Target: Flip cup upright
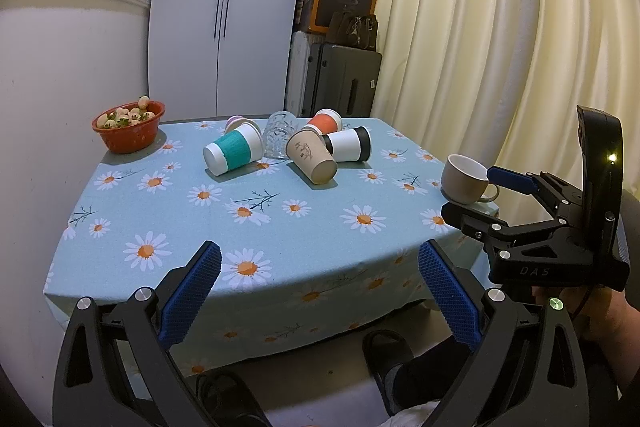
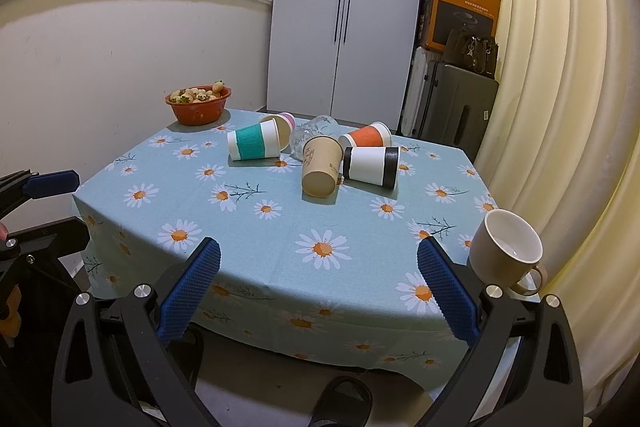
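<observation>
- My left gripper (image 1: 319, 297) hangs off the near edge of the table (image 1: 120, 227), its blue ribbed pads (image 1: 192, 297) spread wide with nothing between them.
- My right gripper (image 2: 318, 297) sits the same way in its own view: fingers wide apart, holding nothing, back from the near edge of the daisy-print cloth.
- From the left wrist view I also see the right gripper from the side at the right of the frame, one blue finger lying in front of the beige mug (image 1: 466, 179); whether it touches the mug I cannot tell from there. The right wrist view shows that mug (image 2: 506, 251) off to the right of the right finger, outside the gap.
- The beige mug stands upright at the near right corner of the table, mouth up, handle toward the right.
- The other cups lie on their sides in a cluster toward the far middle of the table.
- The teal-banded cup (image 2: 256, 145) lies at the left of the cluster.
- A pink-rimmed cup (image 2: 285, 121) lies just behind the teal one.
- The clear glass (image 2: 314, 133) lies in the centre, behind the brown paper cup (image 2: 320, 171), whose base faces me.
- The black-banded white cup (image 2: 372, 167) lies just right of the brown cup, touching or nearly so; the orange-banded cup (image 2: 366, 137) lies behind it.
- A red bowl (image 2: 198, 111) of pale strawberries sits at the far left corner, well apart from the cups.
</observation>
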### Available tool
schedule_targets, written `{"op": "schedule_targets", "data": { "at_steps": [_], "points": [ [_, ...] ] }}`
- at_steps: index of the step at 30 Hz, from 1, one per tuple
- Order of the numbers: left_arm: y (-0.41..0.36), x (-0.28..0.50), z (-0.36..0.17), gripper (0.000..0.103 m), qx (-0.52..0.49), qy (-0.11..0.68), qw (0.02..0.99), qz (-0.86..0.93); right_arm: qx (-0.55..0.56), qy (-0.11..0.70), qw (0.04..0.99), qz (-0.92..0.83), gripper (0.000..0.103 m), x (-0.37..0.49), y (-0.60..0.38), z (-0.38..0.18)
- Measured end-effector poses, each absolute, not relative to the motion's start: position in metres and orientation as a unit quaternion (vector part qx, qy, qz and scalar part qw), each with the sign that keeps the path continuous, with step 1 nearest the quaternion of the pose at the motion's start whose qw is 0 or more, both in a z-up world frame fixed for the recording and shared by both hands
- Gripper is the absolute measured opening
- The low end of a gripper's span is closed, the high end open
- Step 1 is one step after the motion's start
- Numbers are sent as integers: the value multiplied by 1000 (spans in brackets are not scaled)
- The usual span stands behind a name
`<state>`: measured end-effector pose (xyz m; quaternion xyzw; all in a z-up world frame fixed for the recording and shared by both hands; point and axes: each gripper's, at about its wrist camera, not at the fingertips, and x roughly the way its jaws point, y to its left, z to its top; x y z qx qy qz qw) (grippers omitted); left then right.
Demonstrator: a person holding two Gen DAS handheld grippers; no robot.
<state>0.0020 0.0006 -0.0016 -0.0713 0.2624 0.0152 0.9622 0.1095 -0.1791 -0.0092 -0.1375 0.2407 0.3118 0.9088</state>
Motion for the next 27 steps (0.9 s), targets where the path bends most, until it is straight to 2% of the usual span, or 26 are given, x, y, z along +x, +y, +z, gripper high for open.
{"op": "schedule_targets", "data": {
  "at_steps": [27],
  "points": [
    [6,-3,2,96,-91,253,963,2,-137,241,906,320,98,107,-178,-9]
  ]
}}
